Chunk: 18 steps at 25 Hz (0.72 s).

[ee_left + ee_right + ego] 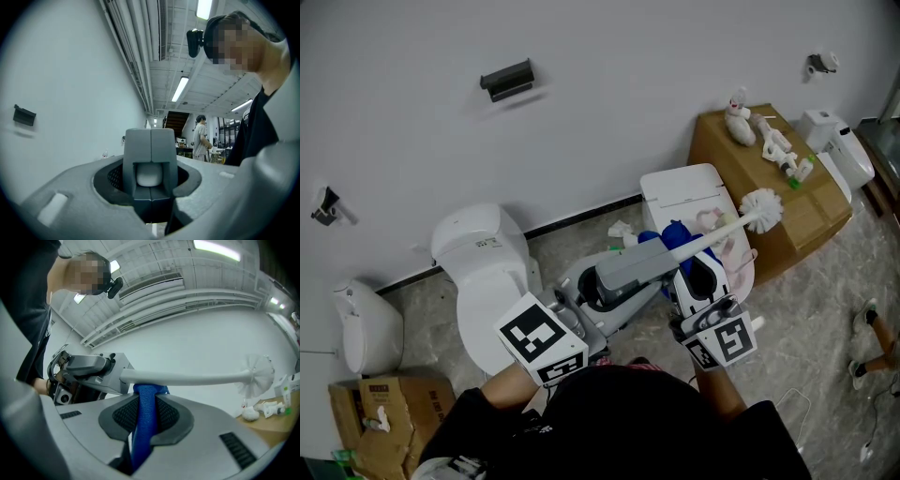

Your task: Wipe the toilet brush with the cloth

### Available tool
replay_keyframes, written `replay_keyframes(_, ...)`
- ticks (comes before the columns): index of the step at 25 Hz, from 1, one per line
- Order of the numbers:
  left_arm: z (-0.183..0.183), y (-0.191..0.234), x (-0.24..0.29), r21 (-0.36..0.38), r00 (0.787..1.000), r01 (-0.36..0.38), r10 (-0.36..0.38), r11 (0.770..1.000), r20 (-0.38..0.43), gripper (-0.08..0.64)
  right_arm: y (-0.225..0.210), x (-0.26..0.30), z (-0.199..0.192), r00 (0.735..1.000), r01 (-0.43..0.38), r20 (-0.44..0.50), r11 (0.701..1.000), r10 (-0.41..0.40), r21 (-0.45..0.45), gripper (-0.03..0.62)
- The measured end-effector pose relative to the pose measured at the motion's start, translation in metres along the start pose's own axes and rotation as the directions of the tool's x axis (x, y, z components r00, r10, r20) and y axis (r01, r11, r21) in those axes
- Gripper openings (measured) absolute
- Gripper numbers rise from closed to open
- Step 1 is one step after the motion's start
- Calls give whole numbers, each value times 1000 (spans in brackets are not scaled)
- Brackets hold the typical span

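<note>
The white toilet brush is held out level in front of me, with its bristle head (761,208) over the cardboard box and its handle (187,378) running back to my left gripper (659,255). That gripper is shut on the handle's end (149,174), which shows between its grey fingers (136,145). My right gripper (686,255) sits just under the handle, shut on a blue cloth (144,420). The cloth (675,234) rises between the jaws and bunches against the underside of the handle, close to the left gripper's fingers (115,371).
A white toilet (483,272) stands at the left against the wall. Below the brush is a white seat unit (684,192). A cardboard box (820,211) with white items lies at the right, another box (380,408) at the bottom left. A person (202,136) stands far off.
</note>
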<state>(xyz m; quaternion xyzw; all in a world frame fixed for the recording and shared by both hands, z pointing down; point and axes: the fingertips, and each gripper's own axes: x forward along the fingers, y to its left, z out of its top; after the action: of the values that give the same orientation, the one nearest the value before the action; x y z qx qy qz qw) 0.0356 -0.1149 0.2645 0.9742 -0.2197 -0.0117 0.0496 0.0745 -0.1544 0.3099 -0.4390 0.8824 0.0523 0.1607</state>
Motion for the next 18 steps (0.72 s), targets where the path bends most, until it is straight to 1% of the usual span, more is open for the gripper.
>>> replay_keyframes(18,0,1,1,-6,1000,6,-6,1000,2,167,-25,-7,-1,998,65,3,998,-65,2,64)
